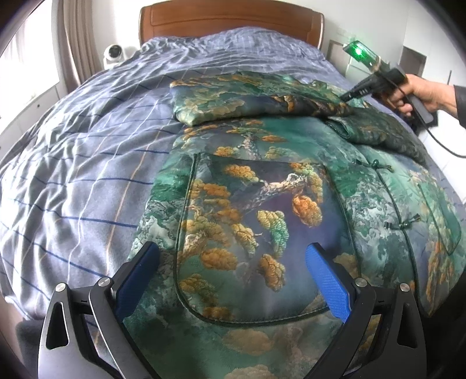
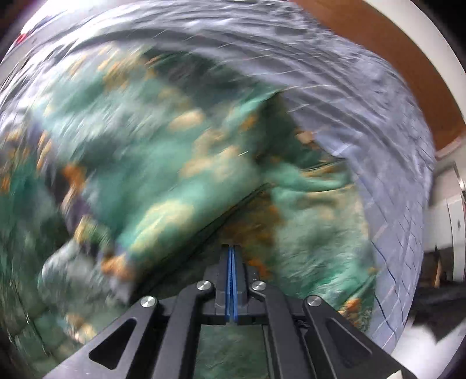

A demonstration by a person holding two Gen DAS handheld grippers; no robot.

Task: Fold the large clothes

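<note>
The bed (image 1: 72,163), covered with a blue checked quilt, filled most of both views, with its wooden headboard (image 1: 230,20) at the far end. On the quilt lay the jacket (image 1: 256,221), a large padded one with a green and gold pine pattern. It was spread front side up, and its long axis ran from the near edge of the bed toward the headboard. One sleeve (image 1: 233,99) was already folded across the upper part of the body. The row of knot buttons (image 1: 399,224) lay to the right of the big patch pocket (image 1: 250,233).

The left gripper (image 1: 233,280) hung over the lower hem, just above the pocket, pointing steeply down. Its blue pads (image 1: 326,280) stood wide apart and nothing was between them. The cloth lay directly below and ahead of these fingers.

The right gripper (image 2: 232,291) was at the far right part of the jacket, near the collar and the other sleeve. In its own view, which was much blurred, the pads were pressed together with no gap. I could not make out any cloth between them. In the left view the person's hand (image 1: 419,93) held it low over the dark lining.

I judged that the next fold would depend on the right side, which lay nearer to the right gripper, while the left one was nearer to the hem.
</note>
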